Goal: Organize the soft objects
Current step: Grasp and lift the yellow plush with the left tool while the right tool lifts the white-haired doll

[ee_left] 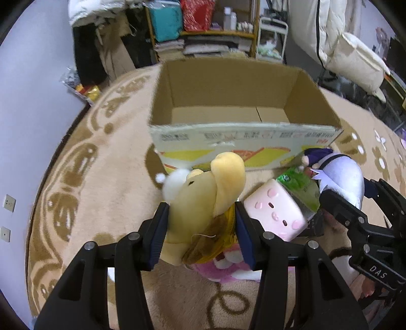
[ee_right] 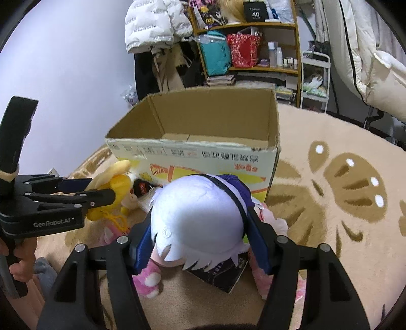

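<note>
My left gripper (ee_left: pixel 201 220) is shut on a yellow plush dog (ee_left: pixel 203 193) with a white pompom, held just in front of an open cardboard box (ee_left: pixel 238 83). My right gripper (ee_right: pixel 200 228) is shut on a white-haired plush doll (ee_right: pixel 198 218) with a purple outfit, also in front of the box (ee_right: pixel 203 121). The box looks empty inside. A pink cube plush (ee_left: pixel 275 210) with a face lies on the rug between the grippers. A pink plush (ee_right: pixel 149 279) lies under both held toys. In the right wrist view the left gripper (ee_right: pixel 101 190) holds the yellow plush (ee_right: pixel 114 177).
A beige patterned rug (ee_right: pixel 342 203) covers the floor. A dark box (ee_right: pixel 220 274) and a green packet (ee_left: pixel 299 187) lie among the toys. Shelves with bags (ee_right: pixel 241 50), hanging coats (ee_right: pixel 157 22) and a white trolley (ee_right: pixel 314 78) stand behind the cardboard box.
</note>
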`<state>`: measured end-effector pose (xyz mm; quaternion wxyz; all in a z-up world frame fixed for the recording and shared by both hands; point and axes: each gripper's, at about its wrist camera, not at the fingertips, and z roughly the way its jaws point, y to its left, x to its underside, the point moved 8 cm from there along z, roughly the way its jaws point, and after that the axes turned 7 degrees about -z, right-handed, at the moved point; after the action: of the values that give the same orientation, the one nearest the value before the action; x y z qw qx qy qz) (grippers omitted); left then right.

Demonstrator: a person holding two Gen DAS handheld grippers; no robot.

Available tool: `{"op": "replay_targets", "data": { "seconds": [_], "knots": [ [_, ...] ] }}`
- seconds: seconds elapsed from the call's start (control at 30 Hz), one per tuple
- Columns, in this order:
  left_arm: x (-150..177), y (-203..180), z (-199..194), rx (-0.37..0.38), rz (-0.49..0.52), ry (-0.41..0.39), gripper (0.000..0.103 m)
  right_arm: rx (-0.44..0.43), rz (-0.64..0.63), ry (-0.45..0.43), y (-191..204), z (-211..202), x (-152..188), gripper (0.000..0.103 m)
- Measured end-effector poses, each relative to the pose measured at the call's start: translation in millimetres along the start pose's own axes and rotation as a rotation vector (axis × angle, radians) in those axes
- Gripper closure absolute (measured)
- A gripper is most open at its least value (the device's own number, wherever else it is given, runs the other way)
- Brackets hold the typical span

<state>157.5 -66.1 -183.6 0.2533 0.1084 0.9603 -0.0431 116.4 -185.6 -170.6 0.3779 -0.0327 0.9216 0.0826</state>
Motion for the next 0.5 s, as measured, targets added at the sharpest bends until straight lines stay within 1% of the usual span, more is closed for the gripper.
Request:
{"op": "replay_targets", "data": {
  "seconds": [0.13, 0.33, 0.5],
  "knots": [
    [-4, 10, -22, -0.009, -0.033, -0.069, 0.054, 0.015, 0.0, -0.039, 1, -14, -10, 0.034],
    [-22, 22, -66, -0.028, -0.06, -0.231, 0.054, 0.021, -0.011, -0.099, 6, -38, -27, 0.034],
    [-43, 30, -93, -0.049, -0.075, -0.348, 0.054, 0.029, -0.039, -0.151, 13, -56, -45, 0.034]
  ]
}}
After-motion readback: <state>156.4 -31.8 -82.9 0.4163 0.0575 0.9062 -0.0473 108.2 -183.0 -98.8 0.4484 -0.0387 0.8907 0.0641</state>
